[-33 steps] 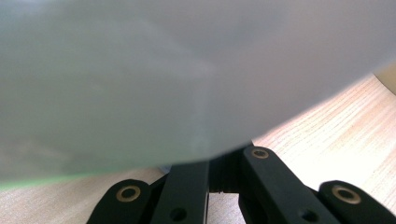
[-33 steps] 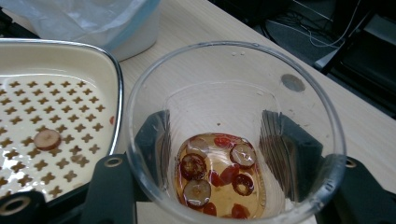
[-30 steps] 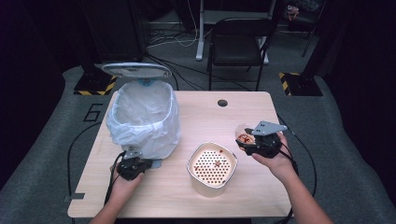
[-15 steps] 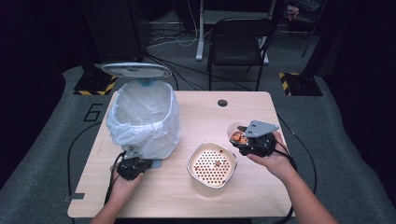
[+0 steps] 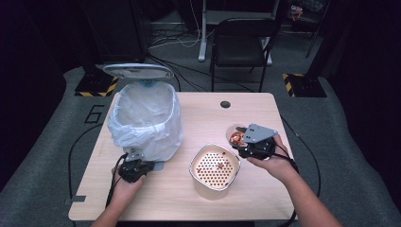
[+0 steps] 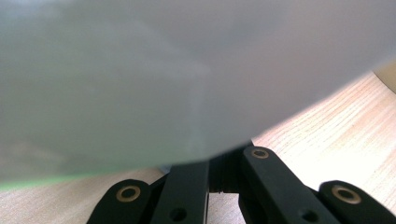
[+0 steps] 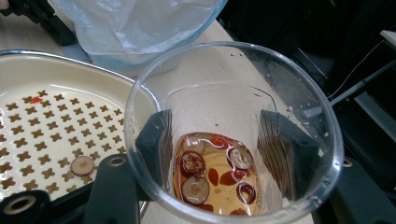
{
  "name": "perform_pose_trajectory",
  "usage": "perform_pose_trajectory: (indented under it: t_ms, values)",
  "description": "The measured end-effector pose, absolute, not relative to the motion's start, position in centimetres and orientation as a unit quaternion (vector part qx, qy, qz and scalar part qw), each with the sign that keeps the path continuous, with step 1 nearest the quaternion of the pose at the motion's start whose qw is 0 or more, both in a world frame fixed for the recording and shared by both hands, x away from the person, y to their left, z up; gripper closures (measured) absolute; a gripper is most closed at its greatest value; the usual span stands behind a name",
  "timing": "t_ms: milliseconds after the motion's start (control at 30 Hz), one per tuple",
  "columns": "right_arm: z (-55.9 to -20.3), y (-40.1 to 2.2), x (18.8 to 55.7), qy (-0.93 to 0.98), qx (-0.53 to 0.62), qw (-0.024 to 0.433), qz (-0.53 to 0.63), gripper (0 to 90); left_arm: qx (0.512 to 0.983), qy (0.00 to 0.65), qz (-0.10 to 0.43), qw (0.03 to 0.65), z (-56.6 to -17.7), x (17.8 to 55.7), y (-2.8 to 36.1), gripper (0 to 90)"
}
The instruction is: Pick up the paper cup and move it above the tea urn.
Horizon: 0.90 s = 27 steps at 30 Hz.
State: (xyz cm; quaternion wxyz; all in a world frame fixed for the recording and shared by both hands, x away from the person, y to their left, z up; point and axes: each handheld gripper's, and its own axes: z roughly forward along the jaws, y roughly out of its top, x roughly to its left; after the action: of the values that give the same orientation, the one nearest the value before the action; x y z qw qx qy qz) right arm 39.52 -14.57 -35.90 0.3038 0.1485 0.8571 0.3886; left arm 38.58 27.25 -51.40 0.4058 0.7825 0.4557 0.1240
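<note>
- So, far left in the high view: left gripper (image 5: pixel 142 165) sits low at the front foot of the trash bin (image 5: pixel 146 118), held by the person's left hand (image 5: pixel 124 187). Jaws are fully together; in the left gripper view they meet right under the bag-covered bin wall. Whether they pinch anything there I can't tell, it is hidden.
- Bin stands on the table's (image 5: pixel 198 113) left half, lined with a clear plastic bag (image 5: pixel 142 127) that folds over the rim. Its lid (image 5: pixel 138 71) is up, tilted back behind the bin.
- Centre front: cream strainer bowl (image 5: pixel 213 166) with a perforated insert, just right of the bin, touching neither bin nor cup as far as I can see. One round fruit slice (image 7: pixel 82 164) and a small red bit lie on the holes.
- Right of the bowl: right gripper (image 5: pixel 243 146) clamped on a clear plastic cup (image 5: pixel 236 135), pads on both sides of the cup wall. Cup is held beside the bowl's right rim, mouth tilted toward the gripper's camera.
- Cup contents: amber liquid with red and brown fruit slices (image 7: pixel 210 177) pooled at the bottom.
- Right hand (image 5: pixel 276 163) holds that gripper near the table's right edge.
- Behind the table: a dark chair (image 5: pixel 241 47) on the floor.
</note>
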Motion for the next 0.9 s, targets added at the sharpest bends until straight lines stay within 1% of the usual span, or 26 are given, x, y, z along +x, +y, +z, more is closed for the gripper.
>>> perform_pose_trajectory:
  t_ms: [367, 533, 767, 900]
  values:
    - [-36.8, -13.1, 40.1, 0.859, 0.084, 0.328, 0.384, 45.4, 0.783, 0.455, 0.124, 0.405, -51.4, 38.6, 27.3, 90.0]
    - [-37.0, -12.6, 40.2, 0.862, 0.073, 0.327, 0.38, 45.4, 0.783, 0.455, 0.124, 0.406, -51.4, 38.6, 27.3, 90.0]
    - [-37.0, -11.9, 39.8, 0.866, 0.048, 0.335, 0.368, 45.7, 0.783, 0.455, 0.124, 0.406, -51.4, 38.6, 27.3, 90.0]
    - [-36.8, -11.2, 39.3, 0.866, 0.026, 0.352, 0.355, 45.9, 0.784, 0.455, 0.124, 0.404, -51.4, 38.6, 27.3, 90.0]
